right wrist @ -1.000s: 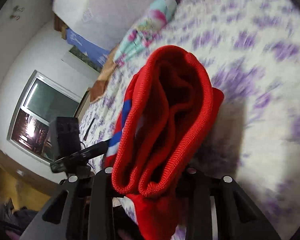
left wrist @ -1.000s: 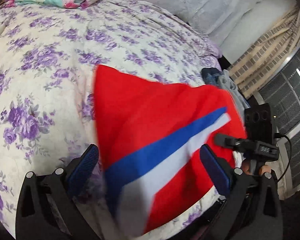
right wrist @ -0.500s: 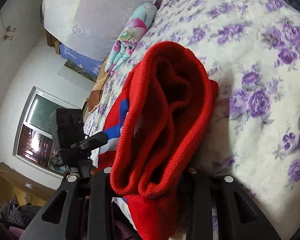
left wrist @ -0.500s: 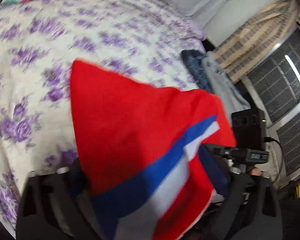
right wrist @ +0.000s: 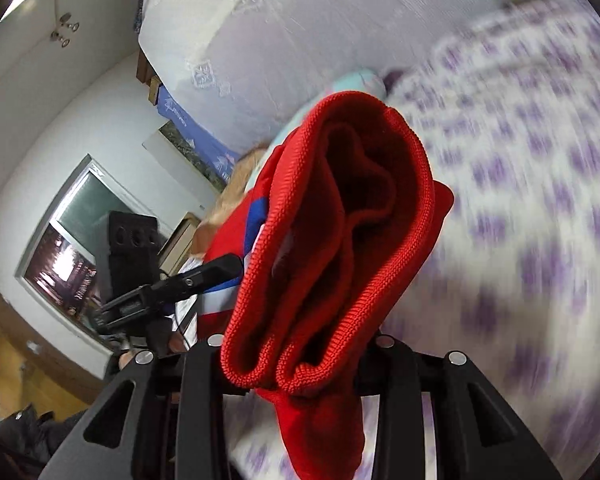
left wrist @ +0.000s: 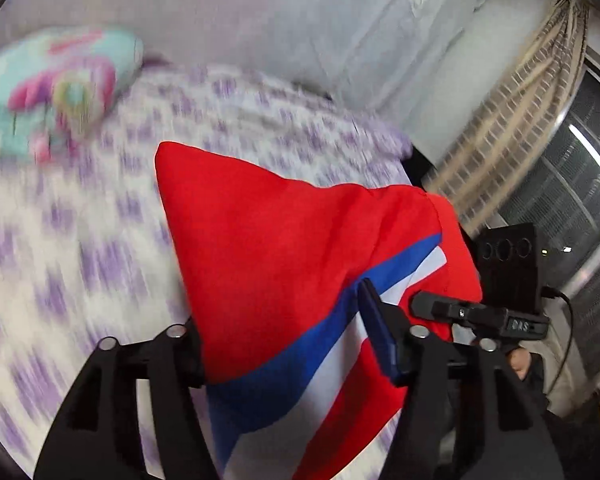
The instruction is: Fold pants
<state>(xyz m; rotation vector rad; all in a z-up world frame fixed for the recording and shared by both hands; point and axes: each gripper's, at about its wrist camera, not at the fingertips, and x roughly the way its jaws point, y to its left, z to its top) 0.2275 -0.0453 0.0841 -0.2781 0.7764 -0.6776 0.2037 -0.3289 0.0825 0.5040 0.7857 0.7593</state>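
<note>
Nearest us, our left gripper [left wrist: 288, 344] pinched the red pants [left wrist: 284, 248], whose blue and white stripe hid its left finger. Our right gripper [right wrist: 296, 354] was clamped on their ribbed waistband [right wrist: 332, 240]. The pants hung above the floral bedspread [left wrist: 80, 240]; beyond lay a folded pastel blanket [left wrist: 56, 84].

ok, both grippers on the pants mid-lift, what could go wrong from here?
1. The right hand-held gripper pinches only the bunched ribbed waistband; thick layers might slip out.
2. The left hand-held gripper holds the red pants near one edge, so the fold may land skewed on the floral bedspread.
</note>
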